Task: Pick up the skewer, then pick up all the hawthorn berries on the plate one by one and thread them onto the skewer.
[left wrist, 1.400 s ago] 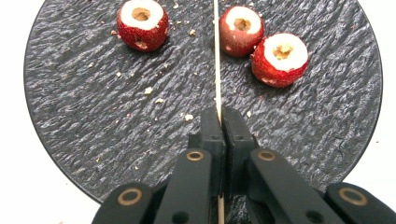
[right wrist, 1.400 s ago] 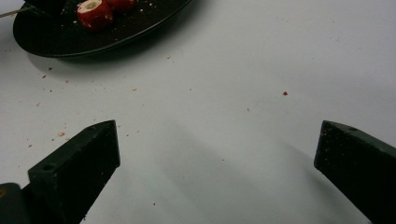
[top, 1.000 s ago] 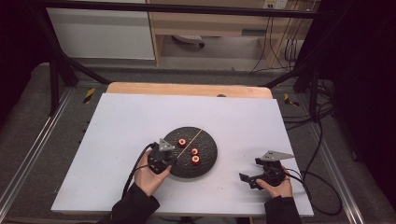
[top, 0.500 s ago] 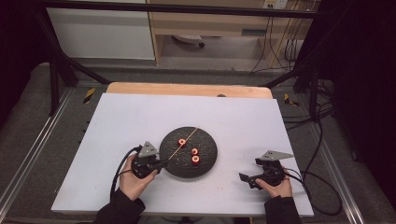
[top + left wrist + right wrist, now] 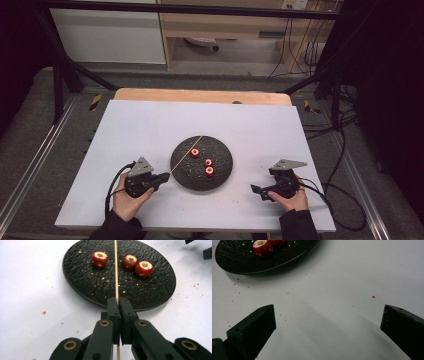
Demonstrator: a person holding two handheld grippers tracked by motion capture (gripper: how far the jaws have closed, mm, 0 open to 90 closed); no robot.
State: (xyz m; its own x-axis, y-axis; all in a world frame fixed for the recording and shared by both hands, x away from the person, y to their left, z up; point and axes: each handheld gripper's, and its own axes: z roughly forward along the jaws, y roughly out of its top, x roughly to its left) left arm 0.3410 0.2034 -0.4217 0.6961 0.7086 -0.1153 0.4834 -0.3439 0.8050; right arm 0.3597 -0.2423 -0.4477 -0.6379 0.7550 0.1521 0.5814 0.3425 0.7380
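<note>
Left gripper (image 5: 161,178): sits on the white worktop (image 5: 150,125) near the front edge, left of centre, held in the person's left hand (image 5: 127,200). Jaws closed tight on a thin wooden skewer (image 5: 186,154). In the left gripper view the skewer (image 5: 116,270) passes between the two pressed-together jaws and runs straight up over the plate (image 5: 82,277); a short end also shows below the jaws.

Skewer: slants from the jaws toward the far edge, crossing the left part of the round black plate (image 5: 222,175), which lies at mid-worktop, slightly toward the front edge. Whether the skewer touches the plate surface cannot be told.

On the plate: three red cored fruit pieces (image 5: 208,162). In the left gripper view one piece (image 5: 99,259) lies left of the skewer and two lie right of it, those two touching each other. None is on the skewer. Pale crumbs are scattered over the plate, red flecks on the worktop around it.

Right gripper (image 5: 259,191): rests near the front edge, right of the plate and well apart from it, held in the right hand (image 5: 290,197). Jaws wide, nothing between them; bare worktop (image 5: 337,290) lies between the two jaws in the right gripper view, with the plate rim (image 5: 262,267) at upper left.
</note>
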